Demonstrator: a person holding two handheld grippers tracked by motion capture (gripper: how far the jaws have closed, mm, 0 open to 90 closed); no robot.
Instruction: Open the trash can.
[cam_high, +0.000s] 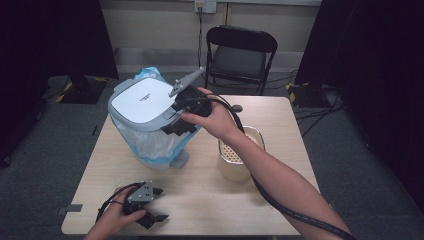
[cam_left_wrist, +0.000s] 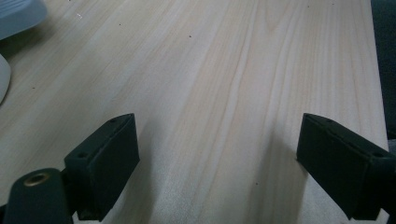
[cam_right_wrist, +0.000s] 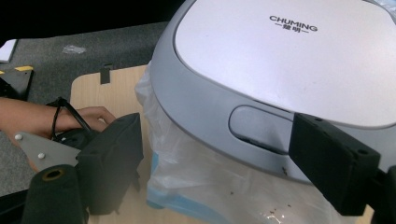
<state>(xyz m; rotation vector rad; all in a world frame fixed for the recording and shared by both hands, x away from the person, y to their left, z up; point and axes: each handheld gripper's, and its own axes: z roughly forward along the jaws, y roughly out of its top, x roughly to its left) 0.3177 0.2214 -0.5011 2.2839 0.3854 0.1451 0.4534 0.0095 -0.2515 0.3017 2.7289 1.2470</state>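
- With its jaws standing wide and nothing between them, right claw (cam_high: 181, 120) hovers at the front edge of the bin lid (cam_high: 142, 101) — pads not pressing on anything, as far as the right gripper view shows.
- Straight ahead of those jaws in the right gripper view: the grey push button (cam_right_wrist: 261, 128) set into the lid's rim, just beside the right-hand pad, apparently not touched.
- Lid itself looks shut, lying flat on top of the small trash bin (cam_high: 150, 142), which stands on the far left part of the desk (cam_high: 200, 200), lined with a clear-and-blue bag (cam_right_wrist: 205, 177).
- Step in hand, by judgement: working the lid's release — either about to press the button or just clear of it; cannot tell which from this moment alone.
- Next move probably calls for one pad brought squarely onto the button and pushed in, without tipping the light bin backward.
- Just right of the bin, near the right forearm: a cream basket (cam_high: 241, 157) with a perforated inside, standing apart from the bin.
- Near edge of the desk: left claw (cam_high: 156, 204) resting low over bare wood, jaws spread wide and empty — idle, well apart from the bin.
- Left hand (cam_right_wrist: 91, 116) also seen from the right gripper view, down beside the bin's far corner.
- Steadying the bin with that left claw may help, should the press shove it.
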